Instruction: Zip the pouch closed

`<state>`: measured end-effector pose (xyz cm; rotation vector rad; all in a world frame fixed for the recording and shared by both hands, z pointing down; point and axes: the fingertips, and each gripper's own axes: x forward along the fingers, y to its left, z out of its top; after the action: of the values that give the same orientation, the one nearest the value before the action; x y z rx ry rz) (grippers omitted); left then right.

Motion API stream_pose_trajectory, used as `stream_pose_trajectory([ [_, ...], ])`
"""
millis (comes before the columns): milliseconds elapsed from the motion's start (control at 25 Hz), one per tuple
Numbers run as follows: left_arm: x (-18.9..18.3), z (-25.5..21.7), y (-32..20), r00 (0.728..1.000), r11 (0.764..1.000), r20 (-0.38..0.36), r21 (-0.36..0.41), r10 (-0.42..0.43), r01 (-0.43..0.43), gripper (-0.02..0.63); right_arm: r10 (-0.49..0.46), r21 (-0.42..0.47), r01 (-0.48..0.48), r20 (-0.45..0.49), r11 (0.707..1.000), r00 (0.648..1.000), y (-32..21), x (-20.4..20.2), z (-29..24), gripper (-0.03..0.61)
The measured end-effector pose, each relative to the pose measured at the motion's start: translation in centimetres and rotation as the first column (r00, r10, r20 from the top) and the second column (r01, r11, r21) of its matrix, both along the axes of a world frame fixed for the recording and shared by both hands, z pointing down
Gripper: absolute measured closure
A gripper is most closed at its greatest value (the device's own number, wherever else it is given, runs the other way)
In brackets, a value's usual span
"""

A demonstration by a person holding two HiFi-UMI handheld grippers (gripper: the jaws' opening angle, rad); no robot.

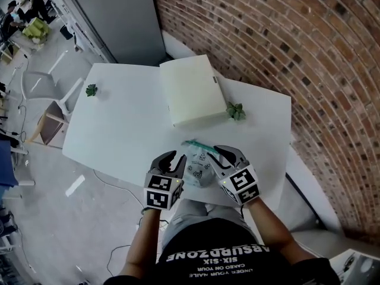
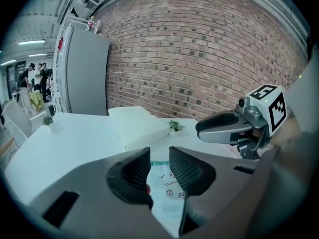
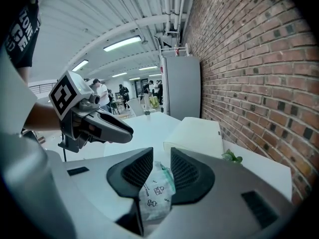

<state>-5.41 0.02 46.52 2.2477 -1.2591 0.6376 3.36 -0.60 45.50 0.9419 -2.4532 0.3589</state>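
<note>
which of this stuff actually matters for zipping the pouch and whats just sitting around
For the job:
pouch, teal zip edge on top
left gripper, jaws apart at its left side
right gripper, jaws on its right end

Just lying about:
white box
small plant beside the box
second small plant at the table's far left corner

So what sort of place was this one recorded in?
Probably a shared open-plan workspace or lab, indoors: an exposed brick wall beside a white table, people gathered further back, and strip lights under an open ceiling.
</note>
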Motion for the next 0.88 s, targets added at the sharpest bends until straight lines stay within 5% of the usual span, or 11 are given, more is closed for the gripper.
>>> stream_pose_trajectory([
  [880, -0.6, 9.5, -4.4, 0.991, 0.978, 0.057, -0.178, 0.124, -0.112, 0.512, -0.136, -0.111, 0.119, -0.17, 0.987, 0.976, -5.3, -2.6, 7.6, 0.491],
])
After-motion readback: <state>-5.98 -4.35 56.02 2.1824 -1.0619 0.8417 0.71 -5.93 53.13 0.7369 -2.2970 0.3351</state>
